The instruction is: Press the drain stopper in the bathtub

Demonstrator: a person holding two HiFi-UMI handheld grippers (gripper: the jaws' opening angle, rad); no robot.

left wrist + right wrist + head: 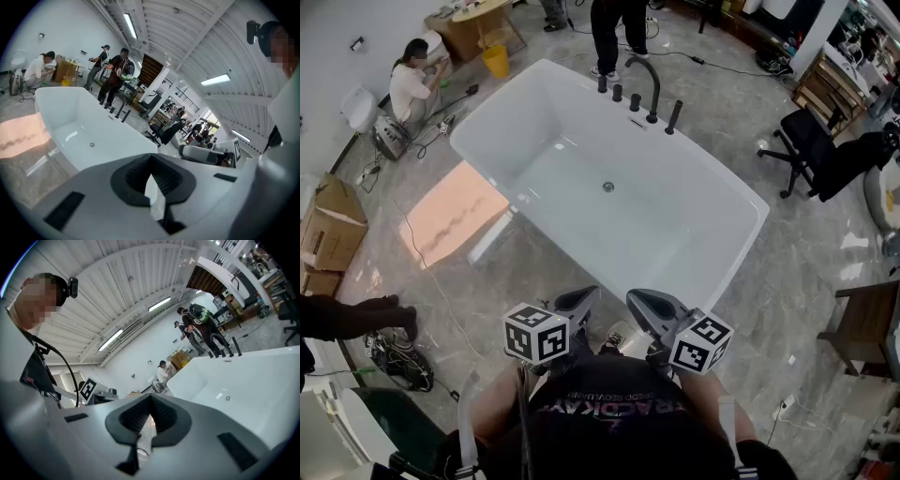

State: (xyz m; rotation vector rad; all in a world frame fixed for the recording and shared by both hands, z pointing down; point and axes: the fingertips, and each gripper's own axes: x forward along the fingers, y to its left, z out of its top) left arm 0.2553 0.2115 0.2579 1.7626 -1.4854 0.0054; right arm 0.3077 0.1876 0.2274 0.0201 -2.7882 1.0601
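Note:
A white freestanding bathtub [717, 159] stands ahead of me on the grey floor. Its round metal drain stopper [607, 187] sits in the middle of the tub bottom, and shows too in the left gripper view [92, 145] and the right gripper view [228, 398]. Both grippers are held close to my chest, well short of the tub and above the floor. The left gripper [586, 294] [152, 183] is shut and holds nothing. The right gripper [636, 298] [150, 423] is shut and holds nothing as well.
A dark faucet [651, 86] with handles lines the tub's far rim. One person [411, 84] crouches at far left, another [614, 28] stands behind the tub. A black office chair [806, 150] is at right, cardboard boxes [328, 225] at left, cables [398, 361] on the floor.

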